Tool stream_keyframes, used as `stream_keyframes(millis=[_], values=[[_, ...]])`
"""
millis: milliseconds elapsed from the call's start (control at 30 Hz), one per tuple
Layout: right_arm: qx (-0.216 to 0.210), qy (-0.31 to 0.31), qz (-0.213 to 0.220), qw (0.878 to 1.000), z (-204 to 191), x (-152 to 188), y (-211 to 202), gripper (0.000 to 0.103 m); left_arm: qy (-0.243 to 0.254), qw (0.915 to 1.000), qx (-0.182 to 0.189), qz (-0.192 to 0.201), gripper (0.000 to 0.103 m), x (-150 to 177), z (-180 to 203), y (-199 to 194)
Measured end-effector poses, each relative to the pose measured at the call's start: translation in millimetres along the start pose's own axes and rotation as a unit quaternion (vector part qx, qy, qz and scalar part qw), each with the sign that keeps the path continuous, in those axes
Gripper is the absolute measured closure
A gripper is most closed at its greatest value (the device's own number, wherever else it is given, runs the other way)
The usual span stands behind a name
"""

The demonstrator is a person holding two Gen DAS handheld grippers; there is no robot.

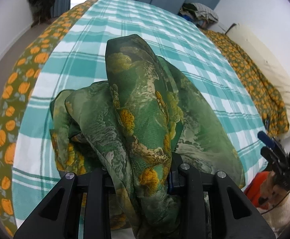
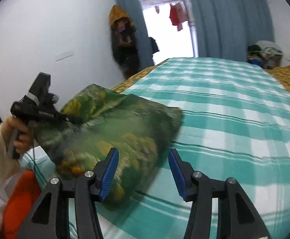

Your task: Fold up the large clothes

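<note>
A large green garment with a yellow floral print (image 1: 141,107) lies bunched on the teal-and-white checked bed sheet (image 1: 125,23). My left gripper (image 1: 139,171) is shut on a fold of it, and the cloth drapes over and hides the fingers. In the right wrist view the garment (image 2: 113,131) hangs in a blurred heap from the left gripper (image 2: 43,113) at the left. My right gripper (image 2: 143,171) is open and empty, its blue pads (image 2: 109,173) just above the garment's near edge. The right gripper also shows at the right edge of the left wrist view (image 1: 274,149).
An orange-flowered cover (image 1: 11,107) borders the bed on both sides. A pile of clothes (image 2: 266,51) sits at the far right corner. Blue curtains (image 2: 228,16) and an open doorway are behind the bed. An orange item (image 2: 19,201) lies near the bed's front edge.
</note>
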State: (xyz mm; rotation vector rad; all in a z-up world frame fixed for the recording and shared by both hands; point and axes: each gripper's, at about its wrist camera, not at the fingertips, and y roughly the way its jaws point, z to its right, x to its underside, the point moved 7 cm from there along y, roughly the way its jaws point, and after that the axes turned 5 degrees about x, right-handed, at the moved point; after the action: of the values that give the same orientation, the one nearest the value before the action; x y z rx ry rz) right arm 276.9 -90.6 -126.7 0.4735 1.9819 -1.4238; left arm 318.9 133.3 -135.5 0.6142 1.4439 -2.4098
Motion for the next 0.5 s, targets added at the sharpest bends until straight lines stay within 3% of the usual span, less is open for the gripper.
stream_keyframes(millis=[200,267,367,500], values=[[-0.031,-0.055,-0.019,0.998,-48,-3,47,0.050,-0.016,0.9998,0.014,-0.001,0.071,7,-19,2],[-0.039,-0.073,-0.066,0.994,-56,18,73,0.050,-0.020,0.9998,0.002,-0.006,0.070,12,-28,8],[-0.052,-0.047,-0.127,0.989,-53,57,106,0.050,-0.032,0.9993,0.003,-0.021,0.066,25,-39,21],[-0.041,-0.034,-0.115,0.992,-51,69,112,0.050,-0.063,0.9979,0.010,-0.013,0.062,35,-52,29]])
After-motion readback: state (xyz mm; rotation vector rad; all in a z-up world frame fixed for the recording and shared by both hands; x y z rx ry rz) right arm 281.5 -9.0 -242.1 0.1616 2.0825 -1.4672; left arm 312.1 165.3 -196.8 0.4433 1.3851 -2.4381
